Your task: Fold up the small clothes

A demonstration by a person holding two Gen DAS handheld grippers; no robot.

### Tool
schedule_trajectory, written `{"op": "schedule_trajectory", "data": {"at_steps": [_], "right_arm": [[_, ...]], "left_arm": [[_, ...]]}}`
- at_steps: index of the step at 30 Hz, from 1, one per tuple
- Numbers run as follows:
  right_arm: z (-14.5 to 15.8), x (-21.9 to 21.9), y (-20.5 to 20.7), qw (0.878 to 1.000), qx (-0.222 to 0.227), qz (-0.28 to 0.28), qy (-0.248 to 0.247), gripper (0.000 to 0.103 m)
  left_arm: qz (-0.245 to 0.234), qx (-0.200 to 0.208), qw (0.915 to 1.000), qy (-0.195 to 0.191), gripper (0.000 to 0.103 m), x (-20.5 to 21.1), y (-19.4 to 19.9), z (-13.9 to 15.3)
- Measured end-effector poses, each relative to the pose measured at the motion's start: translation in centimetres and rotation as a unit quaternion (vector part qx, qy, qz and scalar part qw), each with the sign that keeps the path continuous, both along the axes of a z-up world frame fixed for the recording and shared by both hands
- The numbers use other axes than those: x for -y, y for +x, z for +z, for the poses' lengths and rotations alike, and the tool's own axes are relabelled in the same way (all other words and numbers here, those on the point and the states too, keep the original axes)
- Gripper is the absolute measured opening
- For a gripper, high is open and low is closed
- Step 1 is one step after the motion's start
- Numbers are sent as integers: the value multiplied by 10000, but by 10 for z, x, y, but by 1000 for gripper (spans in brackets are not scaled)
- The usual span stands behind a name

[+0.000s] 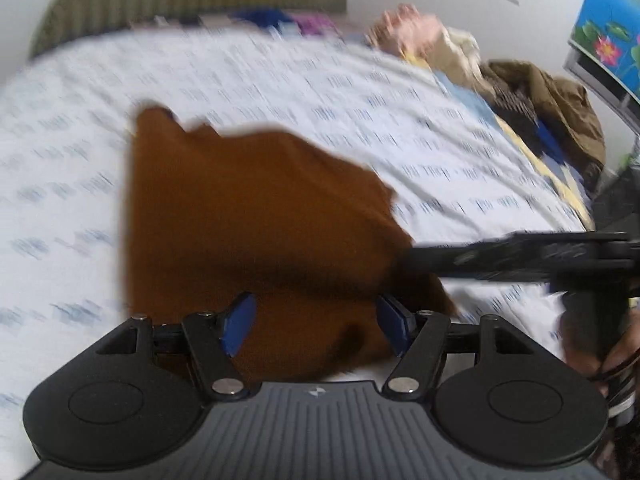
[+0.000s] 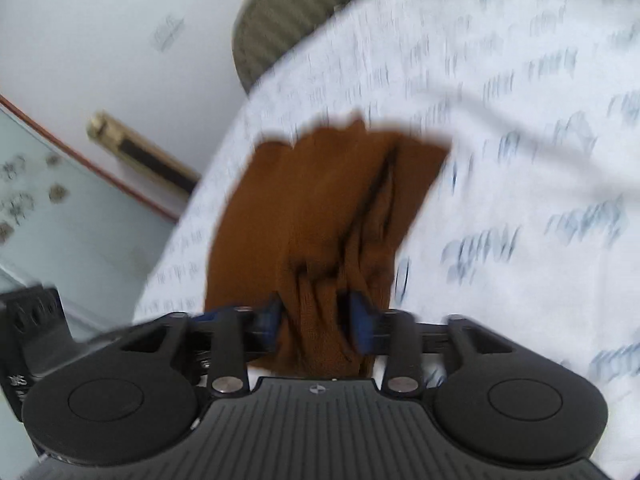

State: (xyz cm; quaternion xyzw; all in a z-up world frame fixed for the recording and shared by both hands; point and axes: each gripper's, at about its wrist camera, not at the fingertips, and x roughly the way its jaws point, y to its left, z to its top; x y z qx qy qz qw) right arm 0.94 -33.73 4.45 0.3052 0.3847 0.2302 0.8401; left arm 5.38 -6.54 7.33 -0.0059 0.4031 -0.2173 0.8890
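The cloth (image 1: 256,216) was a small rust-brown knit, plain in colour and without print, lying on a white sheet (image 1: 80,128) patterned with blurred grey-blue marks. Both views were smeared by motion, so fine weave showed only close to the fingers.

In the left wrist view the cloth spread ahead of the left gripper (image 1: 316,322) as a broad, uneven shape with a ragged far edge and one corner poking up at the far left. Its near part ran down between the blue pads (image 1: 240,322), which stood well apart with brown fabric filling the gap; neither pad visibly pressed on it. The right gripper (image 1: 404,258) reached in from the right, its dark fingers meeting the cloth's right edge just ahead of the left gripper's right finger.

In the right wrist view the cloth (image 2: 320,200) looked narrower and bunched, gathered into long folds with dark creases running away from the right gripper (image 2: 316,320). The gathered end sat squeezed between that gripper's blue pads (image 2: 360,320), which pinched the fabric from both sides. Beyond the fingers the cloth widened and lay flat on the sheet (image 2: 520,160).
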Motion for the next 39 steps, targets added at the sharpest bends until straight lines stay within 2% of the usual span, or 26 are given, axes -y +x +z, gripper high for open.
{"op": "schedule_trajectory", "data": {"at_steps": [3, 6, 8, 10, 12, 14, 16, 18, 21, 24, 26, 28, 31, 32, 34, 36, 39], "right_arm": [[36, 2, -9, 9946, 759, -378, -598, 47], [57, -16, 6, 9882, 1184, -312, -925, 47], [57, -36, 28, 9848, 1256, -187, -1183, 47], [49, -60, 57, 9798, 1215, -91, -1586, 47], [28, -77, 88, 9780, 901, -6, -1883, 47], [-3, -84, 112, 9737, 364, 8, -2251, 44], [-16, -81, 115, 9707, 553, -135, -2333, 45], [-13, -79, 116, 9718, 465, -119, -2308, 45], [1, -81, 115, 9718, 405, -131, -2321, 49], [23, -88, 105, 9727, 788, -248, -2169, 51], [34, -103, 107, 9681, 983, -243, -2293, 57], [31, -116, 117, 9616, 955, -181, -2565, 66], [-4, -124, 134, 9538, 412, -183, -2971, 73], [-11, -121, 134, 9548, 434, -268, -2928, 74], [-4, -112, 129, 9605, 428, -473, -2709, 75], [12, -105, 113, 9621, 678, -605, -2571, 75], [33, -97, 78, 9572, 1103, -810, -2549, 78]], "left_arm": [[394, 642, 9970, 184, 68, -20, 1, 19], [826, 1037, 9884, 746, 70, -20, 15, 19], [928, 1024, 9850, 1029, 70, -16, 27, 6], [960, 752, 9851, 1211, 70, -10, 38, -13], [929, 482, 9877, 1158, 71, -10, 46, -30], [975, 423, 9900, 922, 71, -16, 47, -40], [956, 276, 9923, 734, 74, -22, 53, -44], [1020, 74, 9933, 542, 80, -31, 56, -47], [1072, -70, 9937, 305, 80, -42, 56, -45], [1087, -22, 9933, 382, 81, -40, 56, -42], [1109, 9, 9927, 482, 81, -35, 57, -42], [1142, 64, 9919, 554, 81, -33, 55, -40], [1144, 125, 9916, 591, 81, -32, 53, -39], [1158, 123, 9915, 585, 81, -33, 52, -38], [1179, 147, 9912, 592, 82, -34, 50, -36], [1190, 187, 9909, 602, 82, -35, 48, -34], [1209, 236, 9906, 591, 82, -36, 41, -30]]}}
